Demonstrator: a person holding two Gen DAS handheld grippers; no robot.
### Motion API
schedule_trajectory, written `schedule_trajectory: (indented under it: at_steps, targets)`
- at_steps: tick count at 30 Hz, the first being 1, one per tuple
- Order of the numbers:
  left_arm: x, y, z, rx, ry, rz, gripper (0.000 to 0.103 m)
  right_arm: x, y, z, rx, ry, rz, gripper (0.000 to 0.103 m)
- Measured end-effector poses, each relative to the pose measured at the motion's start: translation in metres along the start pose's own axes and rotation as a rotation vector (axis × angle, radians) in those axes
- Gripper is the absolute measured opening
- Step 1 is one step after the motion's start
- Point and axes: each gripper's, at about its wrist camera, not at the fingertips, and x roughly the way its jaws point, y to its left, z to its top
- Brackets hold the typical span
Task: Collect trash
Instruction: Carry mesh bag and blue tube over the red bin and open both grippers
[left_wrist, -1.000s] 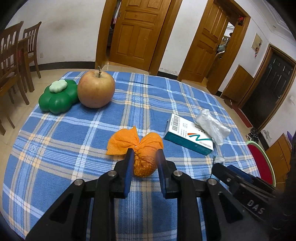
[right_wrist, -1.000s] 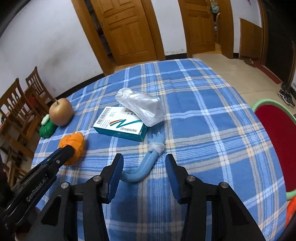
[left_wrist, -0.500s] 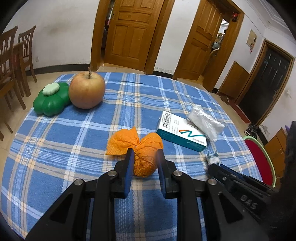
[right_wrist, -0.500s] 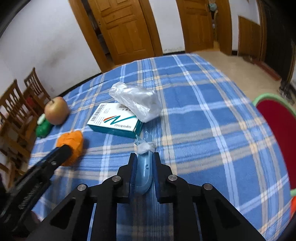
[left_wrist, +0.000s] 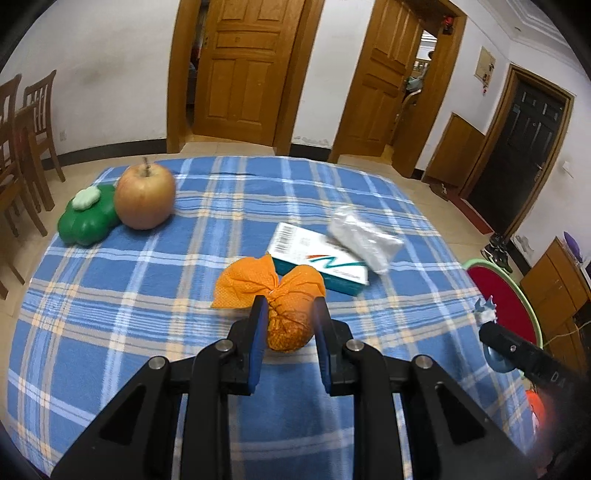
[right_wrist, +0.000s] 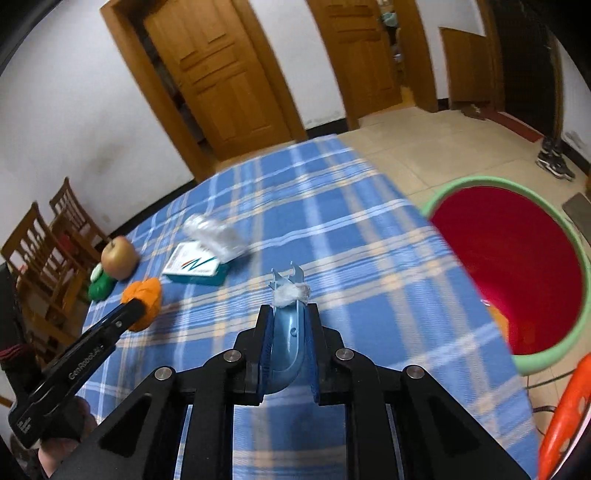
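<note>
Right wrist: red bucket (right_wrist: 546, 206), orange scrap (right_wrist: 498, 321) inside

"GenRobot.AI" on the left gripper (right_wrist: 138, 304) arm.

— From my left wrist camera: blue plaid tablecloth (left_wrist: 184, 258), orange netted bundle (left_wrist: 288, 314) at 6 o'clock, red-yellow apple (left_wrist: 144, 202) and green toy (left_wrist: 88, 218) at 10.

— My right one shows a pale blue hook (right_wrist: 288, 332), and a red bucket (right_wrist: 509, 266), green-rimmed, at 3.
</note>
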Motion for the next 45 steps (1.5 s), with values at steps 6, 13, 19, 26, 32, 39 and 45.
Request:
schedule_trajectory:
  at_steps: [6,13,19,26,32,39,45]
  targets:
    - [-0.001,-0.032,0.001,0.025,0.016,-0.047,0.024,-0.021,-0.041,0.003,0.077,-0.041,-0.028,0.016]
    - [-0.002,-0.077,0.002,0.082,0.037,-0.103,0.024,-0.036,-0.093,0.010,0.173,-0.080,-0.058,0.016]
    - [0.004,-0.113,0.003,0.127,0.056,-0.135,0.024,-0.043,-0.131,0.016,0.232,-0.108,-0.099,0.016]
    - [0.015,-0.153,0.001,0.193,0.083,-0.164,0.024,-0.042,-0.173,0.020,0.300,-0.109,-0.127,0.017]
    - [0.027,-0.191,-0.004,0.266,0.117,-0.204,0.024,-0.040,-0.188,0.024,0.321,-0.122,-0.131,0.025]
    - [0.035,-0.217,-0.005,0.316,0.132,-0.229,0.024,-0.045,-0.202,0.025,0.335,-0.138,-0.127,0.031]
    - [0.049,-0.239,-0.008,0.348,0.158,-0.254,0.024,-0.062,-0.209,0.022,0.368,-0.164,-0.158,0.031]
